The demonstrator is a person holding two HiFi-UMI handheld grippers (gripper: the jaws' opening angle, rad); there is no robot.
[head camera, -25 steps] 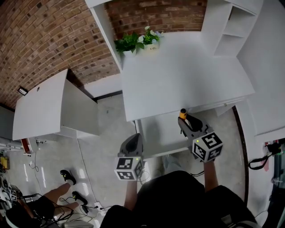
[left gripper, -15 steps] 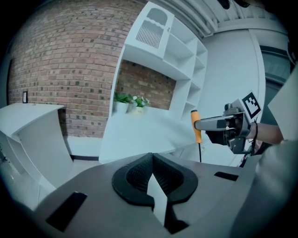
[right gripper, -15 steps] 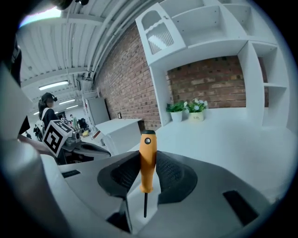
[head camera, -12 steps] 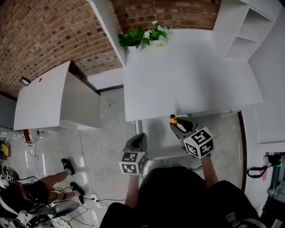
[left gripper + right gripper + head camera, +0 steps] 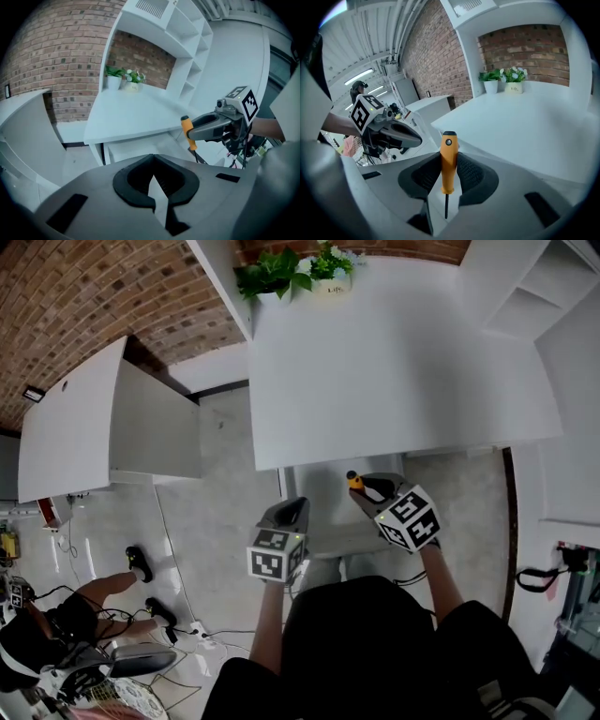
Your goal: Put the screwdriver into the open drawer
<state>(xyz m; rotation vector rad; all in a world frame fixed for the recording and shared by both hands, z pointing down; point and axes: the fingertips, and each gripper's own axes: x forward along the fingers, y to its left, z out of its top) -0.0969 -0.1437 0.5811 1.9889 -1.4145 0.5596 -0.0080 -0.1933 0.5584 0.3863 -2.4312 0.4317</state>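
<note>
Right tongs [image 5: 449, 161]: closed on the screwdriver [image 5: 448, 164], pads bearing on both sides of the orange handle. In the right gripper view its long axis runs 12 to 6 o'clock, butt at 12, bare shaft pointing to 6.

Left tongs [image 5: 153, 164]: closed together, nothing held.

In the head view the open drawer [image 5: 323, 507] projects below the worktop [image 5: 384, 362] edge, beneath the tool and toward 8 o'clock. The right hand is nearer. The tip is possibly already inside the drawer; this is not confirmable.

Smooth glossy orange plastic handle and thin dark metal shaft on the screwdriver [image 5: 448, 159], matt grey plastic right gripper [image 5: 449, 165] with ribbed black pads [image 5: 469, 174], smooth matt white desk [image 5: 394, 371], rough red brick wall [image 5: 84, 296], glossy pale floor [image 5: 216, 549]
</note>
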